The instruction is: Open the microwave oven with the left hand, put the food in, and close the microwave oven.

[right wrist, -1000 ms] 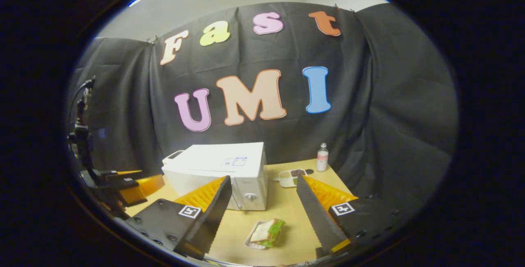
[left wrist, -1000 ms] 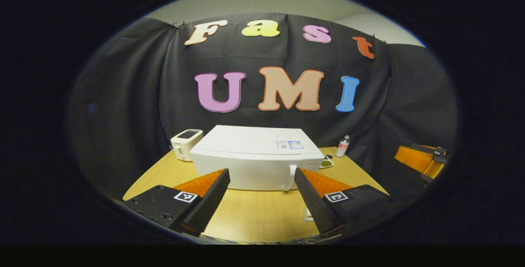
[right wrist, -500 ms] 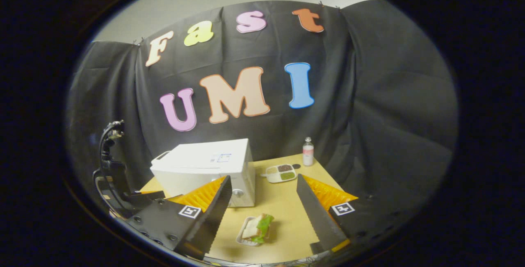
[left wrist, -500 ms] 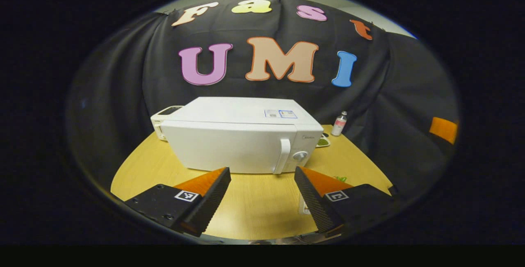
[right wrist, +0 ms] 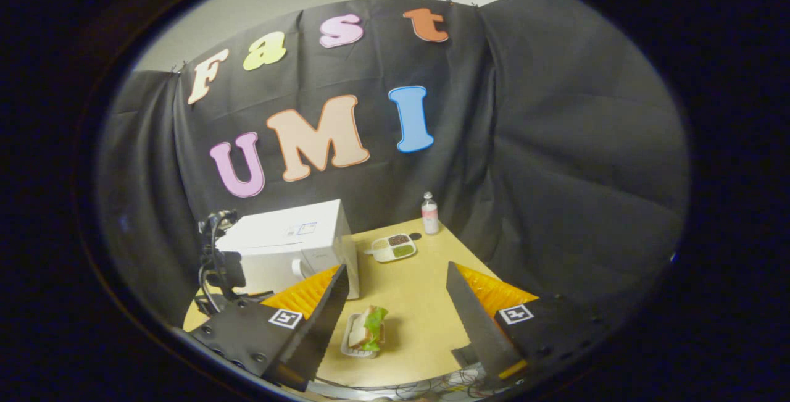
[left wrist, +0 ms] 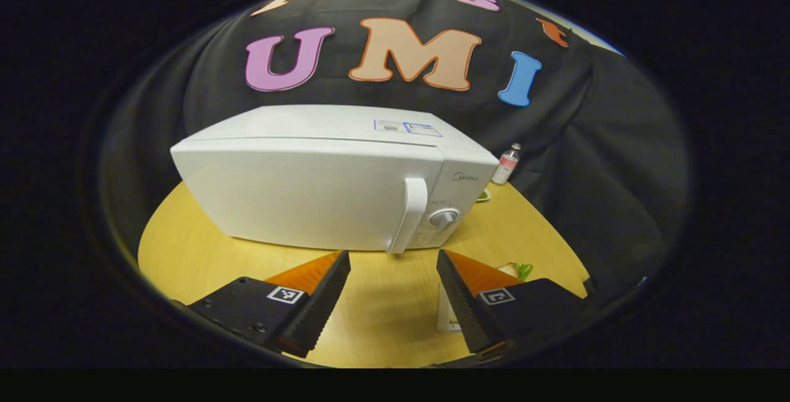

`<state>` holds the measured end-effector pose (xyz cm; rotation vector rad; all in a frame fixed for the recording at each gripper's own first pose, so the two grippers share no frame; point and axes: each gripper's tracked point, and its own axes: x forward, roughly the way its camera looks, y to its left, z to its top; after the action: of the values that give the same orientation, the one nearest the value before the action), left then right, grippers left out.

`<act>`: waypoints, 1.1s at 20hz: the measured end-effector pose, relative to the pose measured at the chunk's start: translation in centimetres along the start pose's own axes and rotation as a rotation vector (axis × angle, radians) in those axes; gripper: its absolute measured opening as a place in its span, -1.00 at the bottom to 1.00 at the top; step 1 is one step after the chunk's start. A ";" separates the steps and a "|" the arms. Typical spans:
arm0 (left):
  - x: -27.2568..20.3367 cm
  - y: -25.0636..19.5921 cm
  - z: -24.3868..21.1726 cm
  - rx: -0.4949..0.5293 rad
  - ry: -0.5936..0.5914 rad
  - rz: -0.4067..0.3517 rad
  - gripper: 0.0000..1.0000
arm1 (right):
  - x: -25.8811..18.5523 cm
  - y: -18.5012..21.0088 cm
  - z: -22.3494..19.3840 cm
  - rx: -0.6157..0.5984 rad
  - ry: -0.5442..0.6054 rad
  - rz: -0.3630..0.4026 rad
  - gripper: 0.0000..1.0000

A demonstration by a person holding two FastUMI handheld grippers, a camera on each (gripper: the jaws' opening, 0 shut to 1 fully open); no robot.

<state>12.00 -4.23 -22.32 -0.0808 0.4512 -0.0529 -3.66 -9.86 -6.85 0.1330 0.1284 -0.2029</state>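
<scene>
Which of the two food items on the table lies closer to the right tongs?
The sandwich on its small tray, just beyond the right tongs. The divided dish sits farther back, near the bottle.

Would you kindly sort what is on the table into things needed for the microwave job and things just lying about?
Needed: white microwave oven, door shut; its white door handle; sandwich in a white tray; left gripper, open.
Lying about: small clear bottle; white divided dish.

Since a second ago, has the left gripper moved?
Yes. The left gripper has come closer to the microwave, which looks much bigger now, its handle just ahead.
</scene>
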 end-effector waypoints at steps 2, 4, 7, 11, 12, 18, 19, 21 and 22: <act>1.9 -0.4 -0.2 -0.004 0.017 0.000 0.75 | -0.3 -0.5 0.1 0.003 -0.004 -0.022 0.97; 3.7 -0.6 -0.3 0.004 0.037 -0.003 0.65 | -0.5 -1.0 0.2 0.003 -0.006 -0.039 0.97; 5.4 -1.0 -0.6 0.013 0.072 -0.011 0.48 | -0.9 -1.3 0.1 0.004 -0.008 -0.057 0.97; 7.1 -0.4 -1.4 0.026 0.132 0.033 0.17 | -0.8 -1.5 0.0 0.004 -0.007 -0.070 0.98; 7.6 -0.5 -1.4 0.027 0.135 0.036 0.13 | -0.8 -1.7 -0.1 0.001 -0.005 -0.074 0.97; 9.0 -0.5 -2.1 0.035 0.187 0.061 -0.12 | -0.5 -2.4 -0.8 0.002 0.014 -0.082 0.98; 9.3 -0.5 -1.8 0.038 0.179 0.060 -0.37 | -0.2 -2.4 -0.8 0.007 0.014 -0.079 0.98; 9.3 -0.5 -1.9 0.044 0.184 0.055 -0.40 | 0.1 -2.2 -0.9 0.011 0.017 -0.072 0.98; 9.3 -0.6 -1.9 0.050 0.185 0.055 -0.39 | 0.2 -2.1 -0.9 0.011 0.019 -0.067 0.98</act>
<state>19.45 -5.55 -28.01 -0.0147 0.6362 -0.0174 -3.97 -11.85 -8.07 0.1416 0.1512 -0.2688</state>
